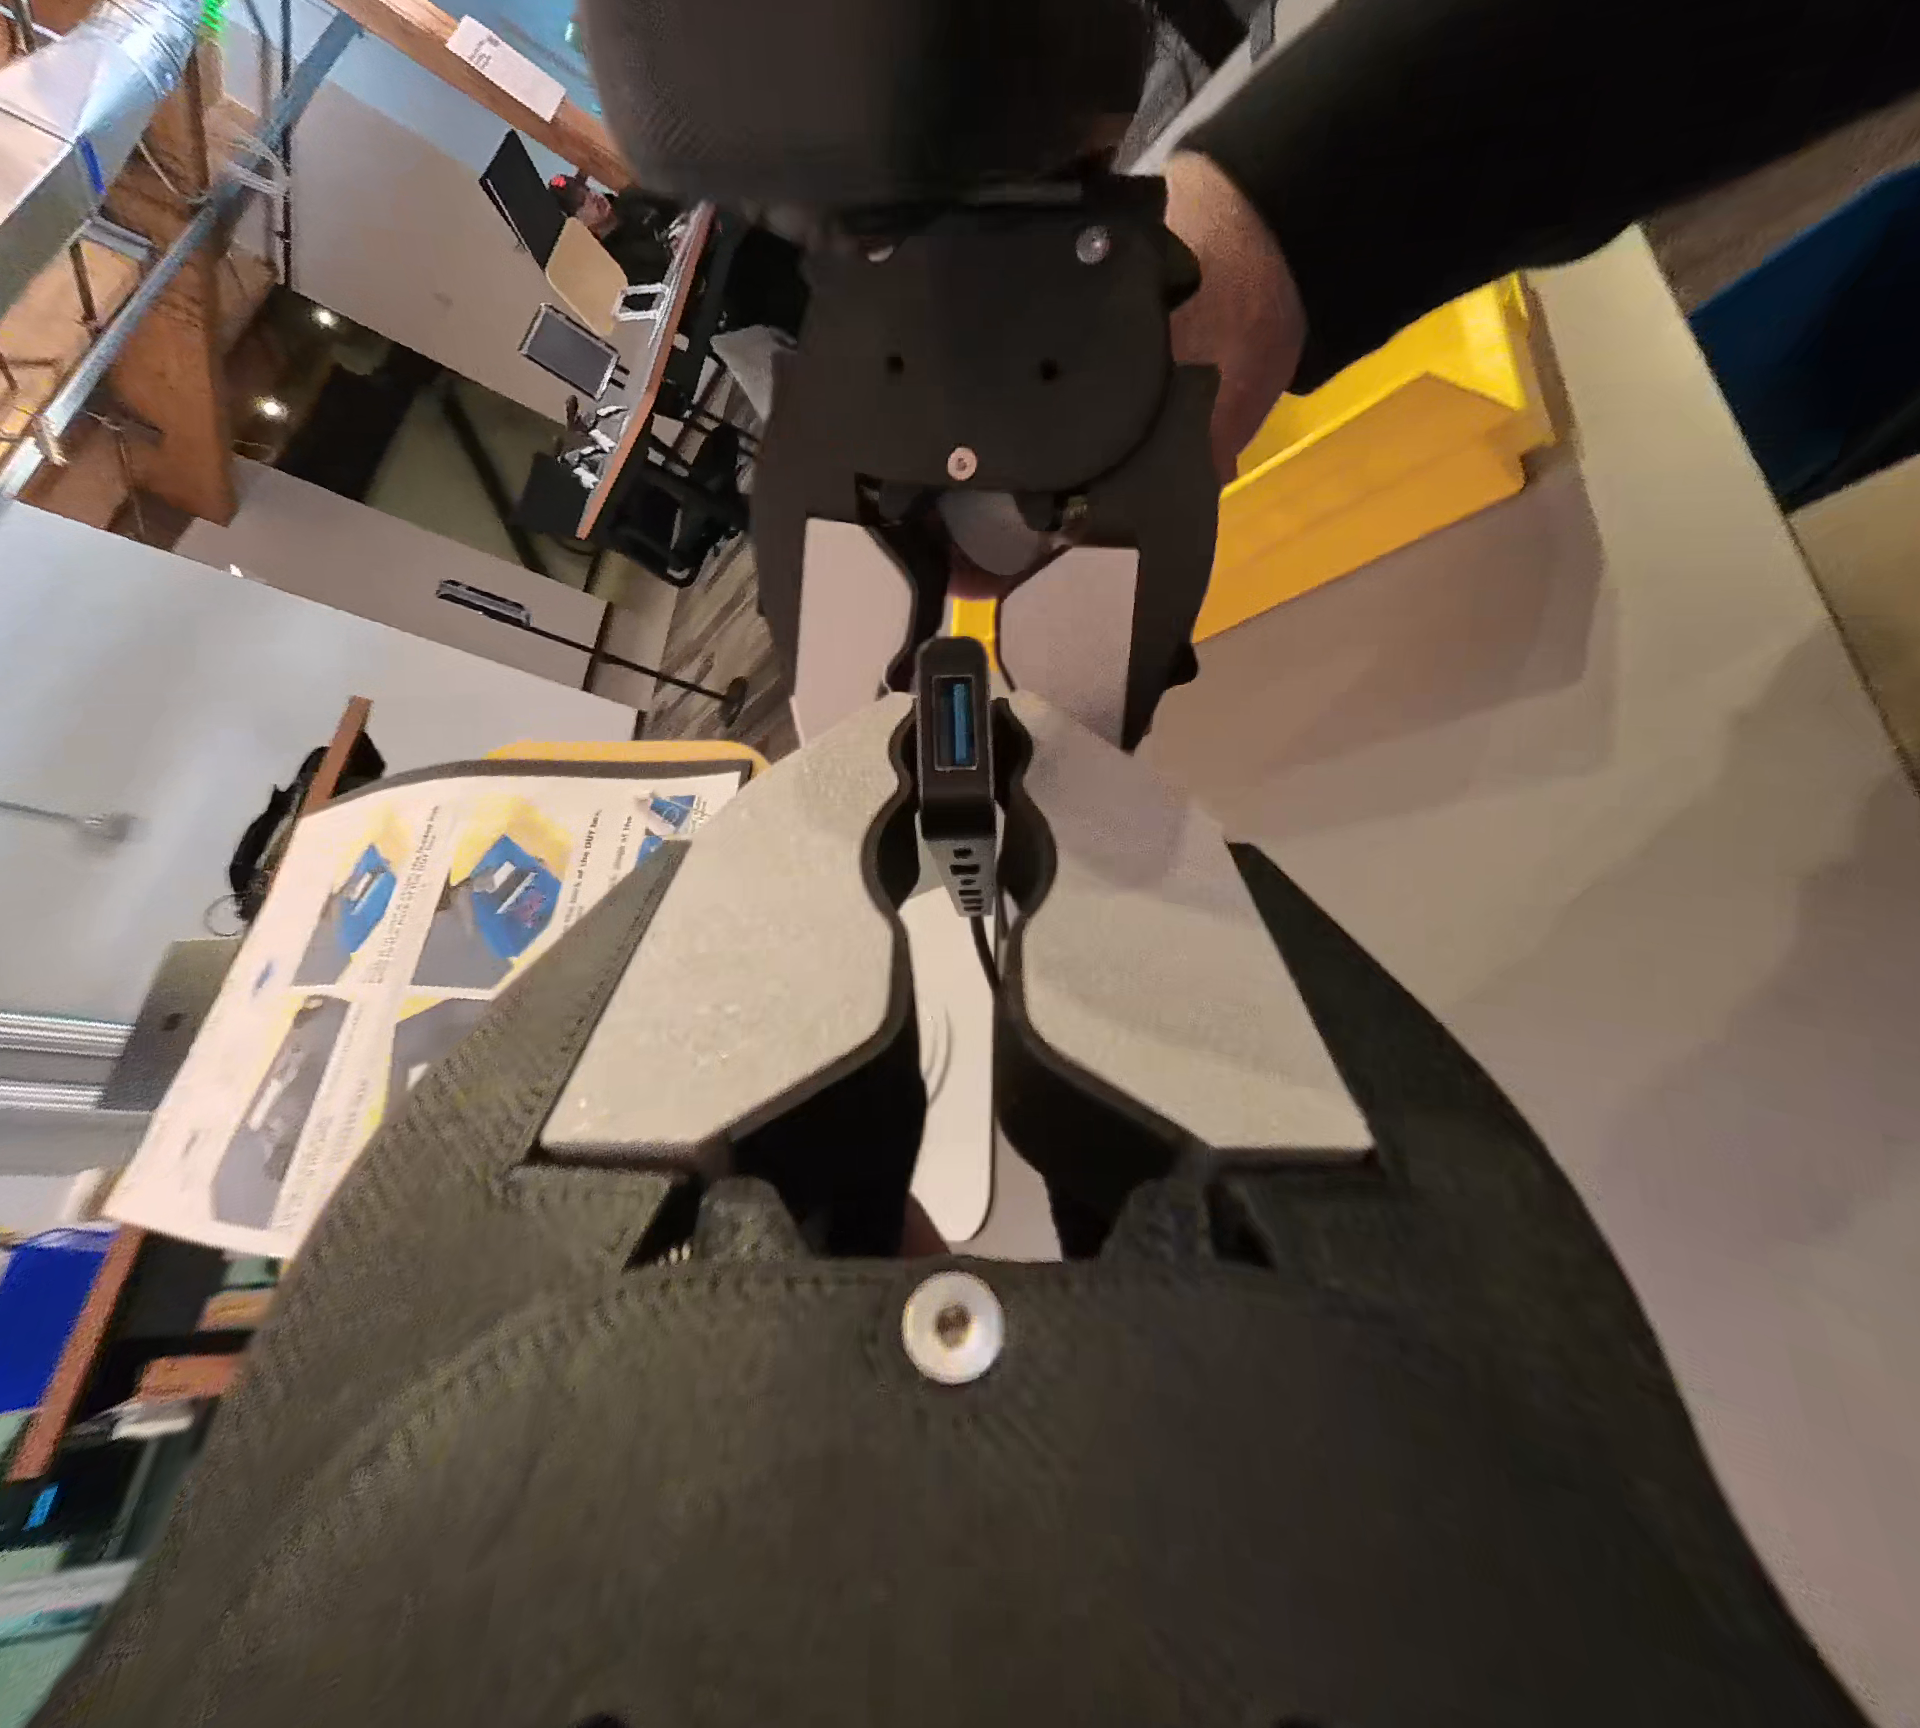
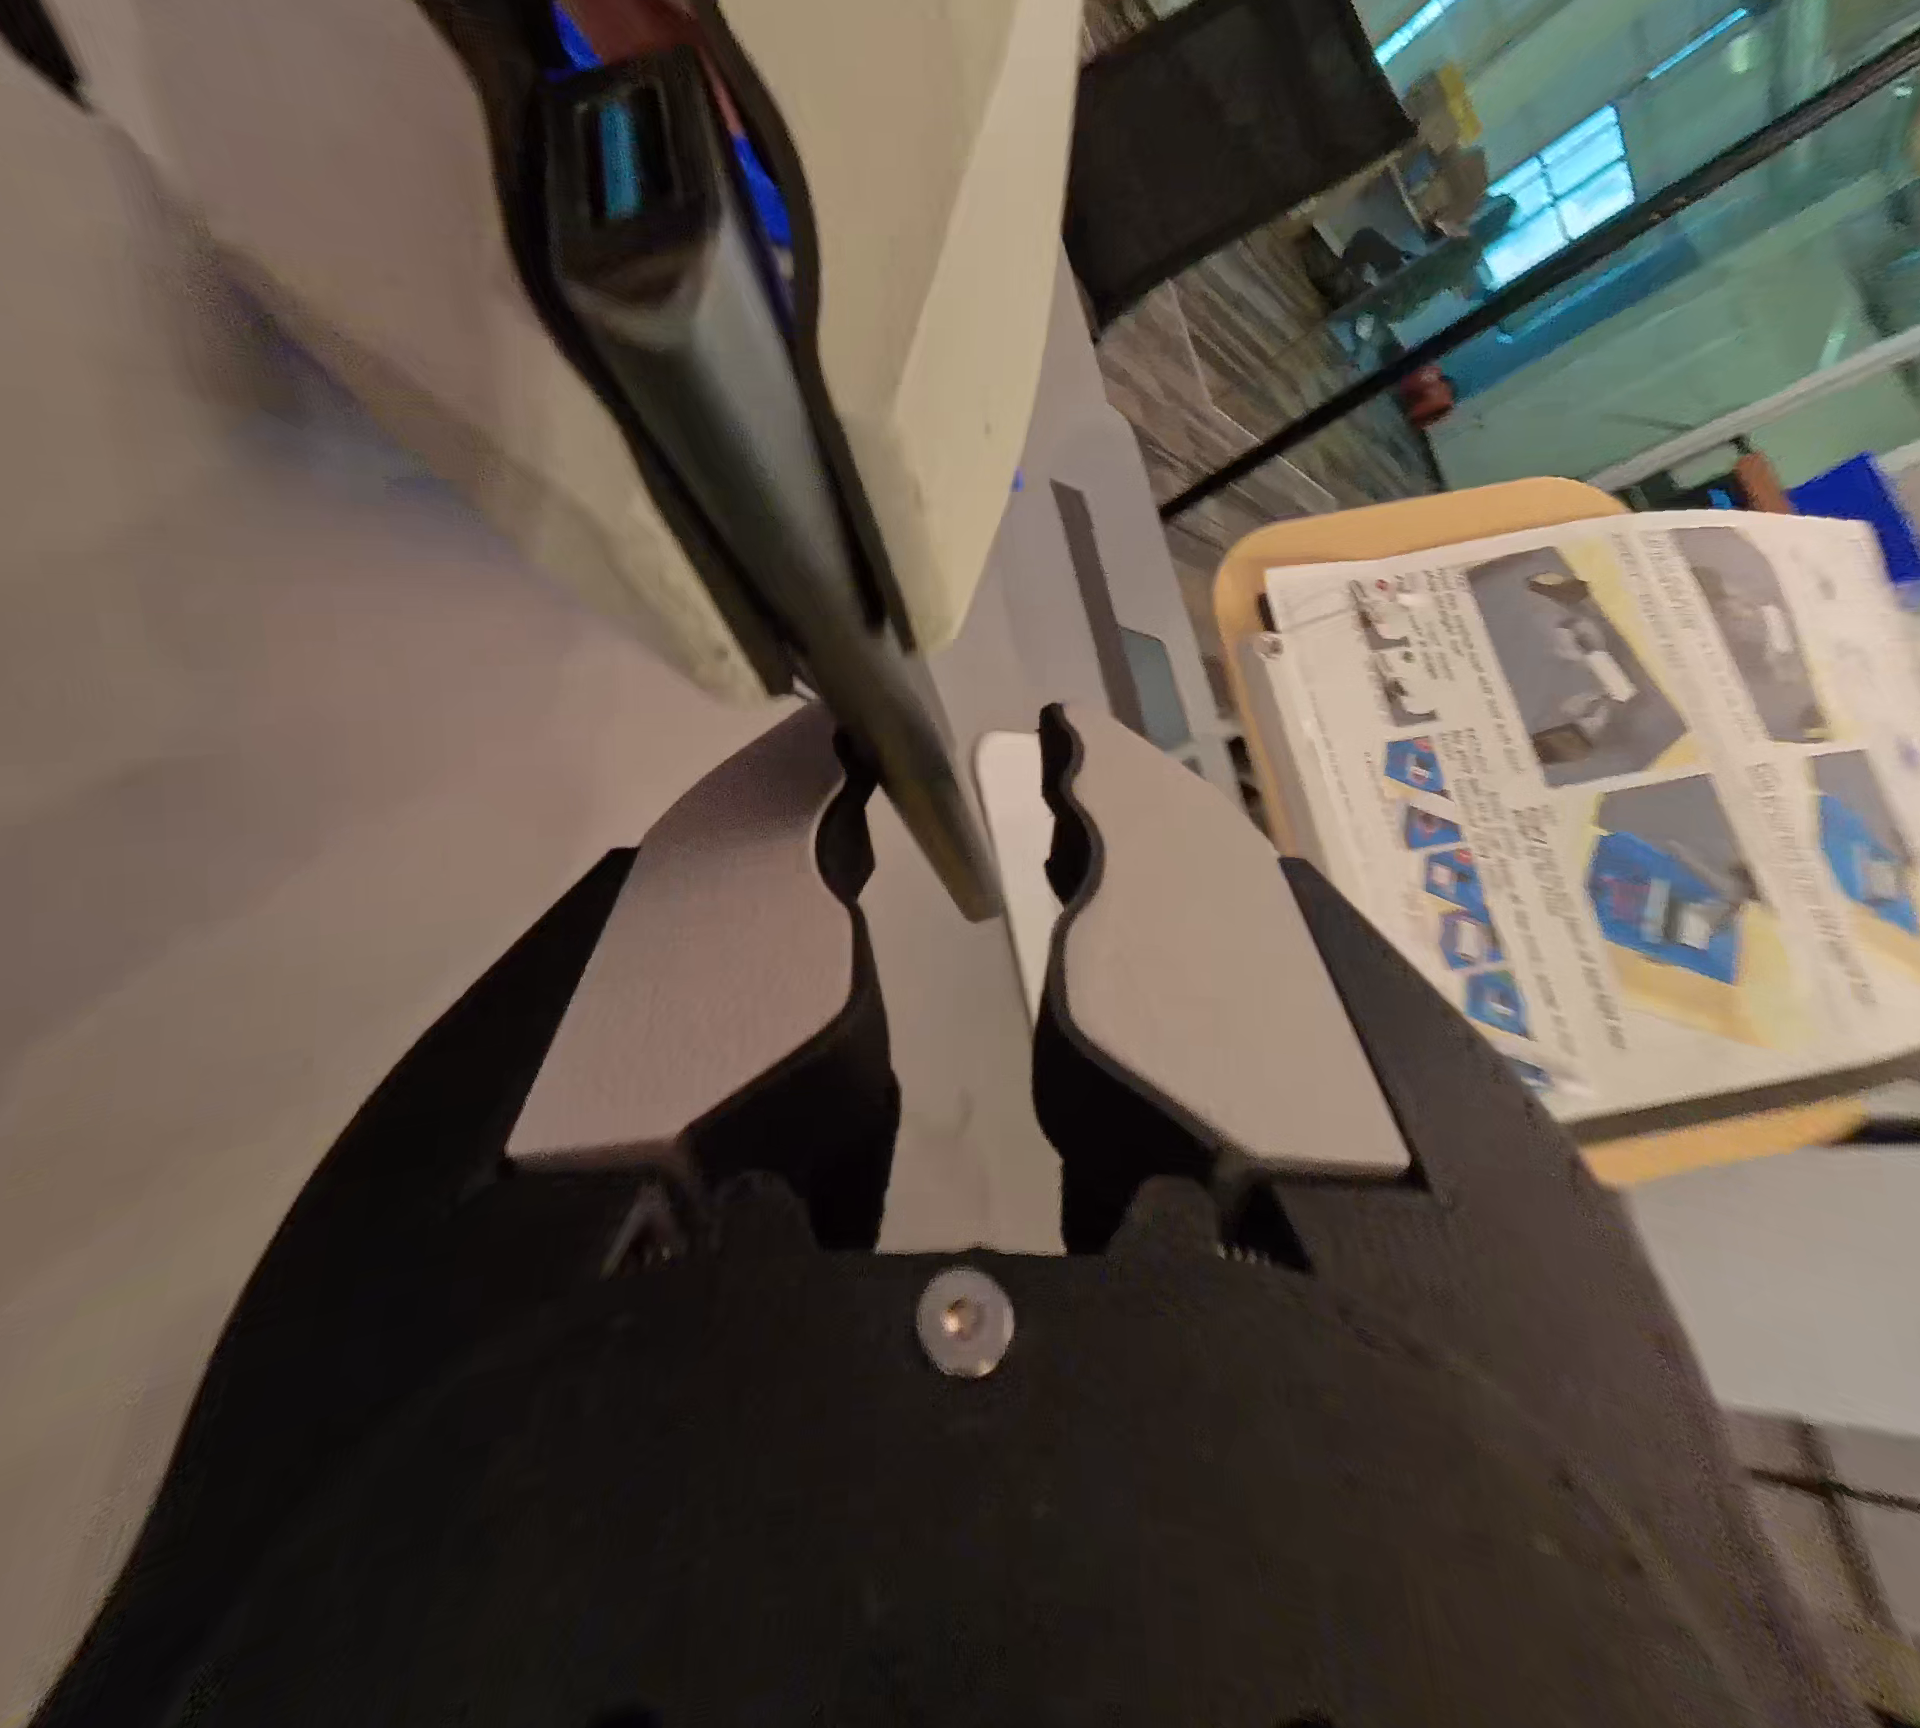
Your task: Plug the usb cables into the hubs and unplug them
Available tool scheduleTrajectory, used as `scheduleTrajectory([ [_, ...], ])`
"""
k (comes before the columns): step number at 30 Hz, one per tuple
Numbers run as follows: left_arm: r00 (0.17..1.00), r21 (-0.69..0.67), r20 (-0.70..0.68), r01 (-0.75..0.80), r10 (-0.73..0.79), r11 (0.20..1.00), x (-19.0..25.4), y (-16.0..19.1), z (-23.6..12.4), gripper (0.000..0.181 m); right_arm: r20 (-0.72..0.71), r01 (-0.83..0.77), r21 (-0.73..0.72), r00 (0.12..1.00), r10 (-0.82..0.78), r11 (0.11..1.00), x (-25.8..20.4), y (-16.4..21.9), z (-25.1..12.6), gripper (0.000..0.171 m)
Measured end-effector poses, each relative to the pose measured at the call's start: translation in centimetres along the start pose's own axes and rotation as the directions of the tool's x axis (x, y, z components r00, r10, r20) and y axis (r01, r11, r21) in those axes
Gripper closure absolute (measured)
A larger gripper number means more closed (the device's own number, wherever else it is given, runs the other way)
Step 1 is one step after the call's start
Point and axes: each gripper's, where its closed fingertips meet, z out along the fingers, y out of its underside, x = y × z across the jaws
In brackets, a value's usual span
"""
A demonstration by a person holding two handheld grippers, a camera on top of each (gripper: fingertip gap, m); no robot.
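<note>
My left gripper (image 1: 956, 743) is shut on a slim black USB hub (image 1: 958, 795). A blue port shows at the hub's far end, and a thin black cable (image 1: 985, 951) runs from its near end. My right gripper (image 1: 977, 722) faces it with its jaws wide apart, one on each side of the hub's far end. In the right wrist view the hub (image 2: 707, 348) runs lengthwise out of the left gripper (image 2: 831, 639). Its near end lies between the open fingers of my right gripper (image 2: 951, 795) without touching them. No USB plug shows.
A hand in a dark sleeve (image 1: 1247, 296) holds the right gripper. A white table (image 1: 1558, 847) lies below, with a yellow bin (image 1: 1382, 452) and a blue bin (image 1: 1818, 348) behind. A printed picture sheet (image 1: 416, 930) lies on a tan board (image 2: 1247, 577).
</note>
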Motion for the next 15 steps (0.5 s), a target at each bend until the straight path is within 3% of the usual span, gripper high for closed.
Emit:
scheduleTrajectory([
  [4, 0.996, -0.058, 0.039, -0.081, 0.084, 0.995, 0.2, 0.0, 0.5, 0.171, -0.036, 0.086, -0.073, 0.995, -0.088, 0.994, 0.0, 0.4, 0.3, 0.157],
  [7, 0.995, -0.074, 0.05, -0.082, 0.085, 0.994, 0.3, 0.0, 0.7, 0.17, -0.069, 0.125, -0.075, 0.989, -0.13, 0.989, 0.1, 0.3, 0.4, 0.159],
  [15, 0.995, -0.091, 0.098, -0.028, 0.037, 0.995, -2.1, 0.7, -1.1, 0.148, -0.111, 0.026, 0.047, 0.994, -0.021, 0.999, 1.3, 0.0, -0.3, 0.161],
])
